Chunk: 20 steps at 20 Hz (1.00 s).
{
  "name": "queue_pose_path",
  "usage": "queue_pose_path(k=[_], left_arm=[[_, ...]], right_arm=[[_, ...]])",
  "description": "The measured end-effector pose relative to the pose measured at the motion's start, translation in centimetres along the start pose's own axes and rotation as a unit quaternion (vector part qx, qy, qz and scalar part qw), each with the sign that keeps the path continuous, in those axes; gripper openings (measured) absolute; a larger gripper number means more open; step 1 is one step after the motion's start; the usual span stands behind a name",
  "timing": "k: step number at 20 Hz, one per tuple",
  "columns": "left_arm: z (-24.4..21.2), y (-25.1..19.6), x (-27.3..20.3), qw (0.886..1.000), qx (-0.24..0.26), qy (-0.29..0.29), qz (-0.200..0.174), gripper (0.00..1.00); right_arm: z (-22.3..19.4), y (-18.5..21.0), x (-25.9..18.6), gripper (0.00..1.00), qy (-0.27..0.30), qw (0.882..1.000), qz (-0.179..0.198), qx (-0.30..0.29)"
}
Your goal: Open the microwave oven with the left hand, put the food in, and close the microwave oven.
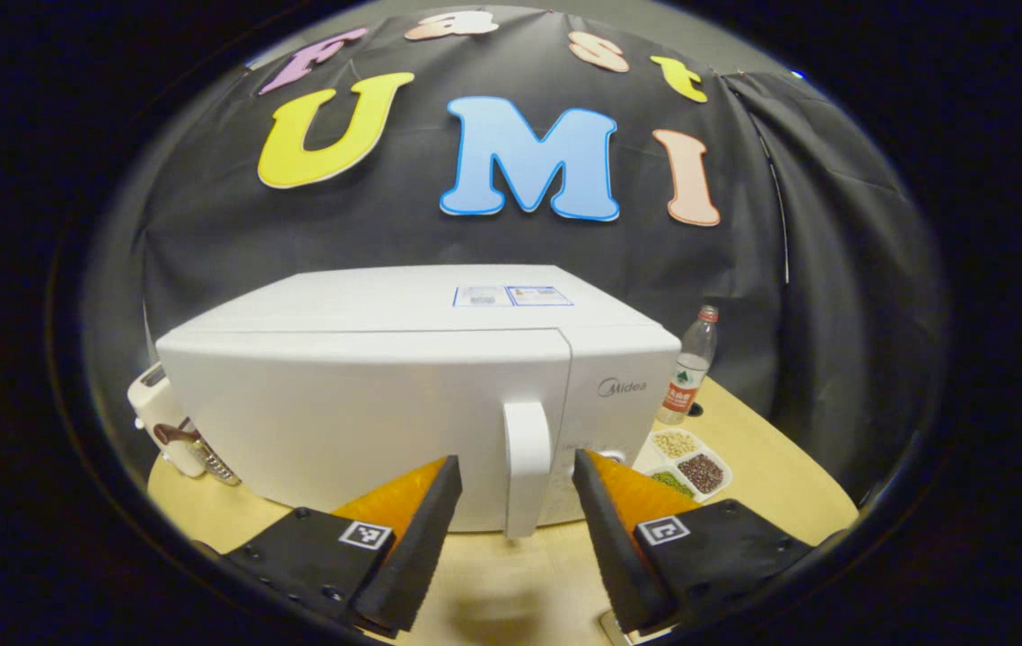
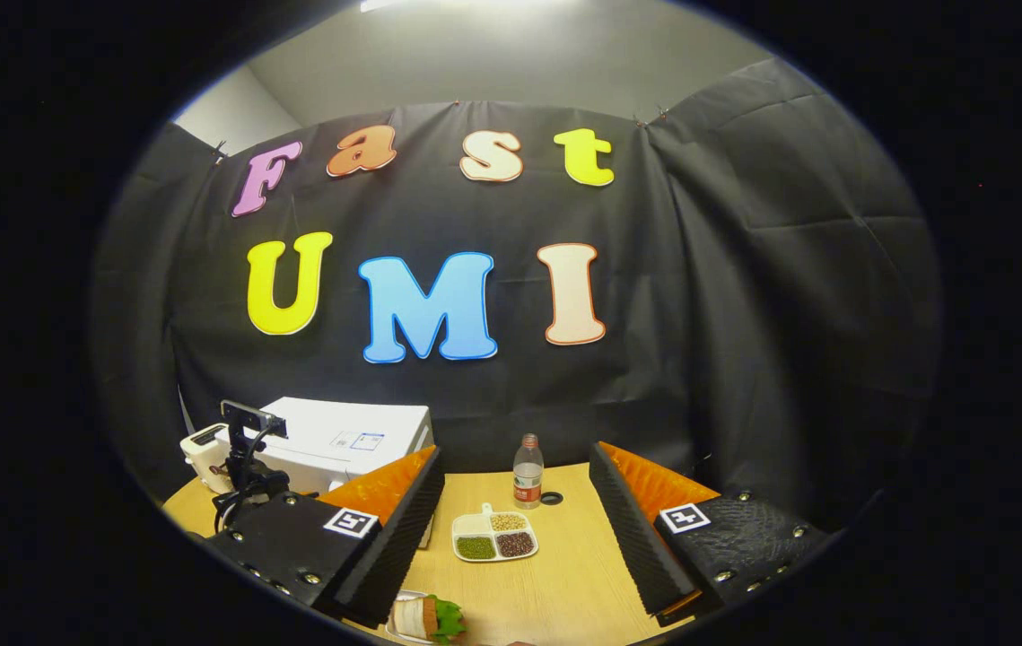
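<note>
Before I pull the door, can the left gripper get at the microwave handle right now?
Probably yes: the left gripper is open, its fingers either side of the handle on the shut microwave, nothing between.

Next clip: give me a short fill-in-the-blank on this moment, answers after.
1. The microwave door is ____.
2. The left gripper fingers stand on either side of the door's ____.
3. The divided dish has ____ compartments.
4. Behind the dish stands a plastic ____.

Answers: closed; handle; three; bottle

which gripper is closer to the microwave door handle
Left. The left gripper is open with its fingers on either side of the microwave handle, not yet touching. The right gripper hangs farther off, over the table by the divided dish.
</note>
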<state>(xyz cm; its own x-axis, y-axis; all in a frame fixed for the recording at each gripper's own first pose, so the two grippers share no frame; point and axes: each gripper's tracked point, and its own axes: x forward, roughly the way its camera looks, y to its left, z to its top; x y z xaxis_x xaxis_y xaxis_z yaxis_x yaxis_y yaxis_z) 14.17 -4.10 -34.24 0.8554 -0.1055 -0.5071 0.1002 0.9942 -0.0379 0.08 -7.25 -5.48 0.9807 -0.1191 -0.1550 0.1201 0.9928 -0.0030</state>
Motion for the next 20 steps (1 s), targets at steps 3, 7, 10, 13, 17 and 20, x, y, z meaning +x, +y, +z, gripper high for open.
queue_pose_path(k=[3, 7, 10, 13, 17, 20], left_arm=[[-0.2, -0.8, 0.1, 1.000, 0.011, 0.005, -0.015, 0.49], [-0.3, -0.6, 0.5, 1.000, 0.022, 0.009, -0.018, 0.22], [-0.4, -0.6, 0.3, 0.999, 0.030, 0.020, -0.018, 0.07], [-0.3, -0.5, 0.3, 0.999, 0.028, 0.029, -0.022, 0.07], [-2.0, -0.4, -3.7, 0.998, 0.031, 0.042, -0.032, 0.07], [-3.8, 0.4, -8.2, 0.997, 0.036, 0.052, -0.041, 0.07]], right_arm=[[-0.1, 0.1, 0.1, 0.98, 0.003, 1.000, 0.000, 0.004], [-0.2, 0.8, 0.3, 0.98, 0.005, 1.000, 0.009, 0.004], [-0.2, 1.4, 0.2, 0.98, 0.006, 1.000, 0.018, 0.008], [-0.1, 1.8, 0.0, 0.98, 0.004, 1.000, 0.025, 0.009], [-0.1, 1.7, -0.4, 0.98, 0.000, 1.000, 0.023, 0.008], [-1.2, 2.7, -0.6, 0.98, 0.013, 0.999, 0.032, 0.021]])
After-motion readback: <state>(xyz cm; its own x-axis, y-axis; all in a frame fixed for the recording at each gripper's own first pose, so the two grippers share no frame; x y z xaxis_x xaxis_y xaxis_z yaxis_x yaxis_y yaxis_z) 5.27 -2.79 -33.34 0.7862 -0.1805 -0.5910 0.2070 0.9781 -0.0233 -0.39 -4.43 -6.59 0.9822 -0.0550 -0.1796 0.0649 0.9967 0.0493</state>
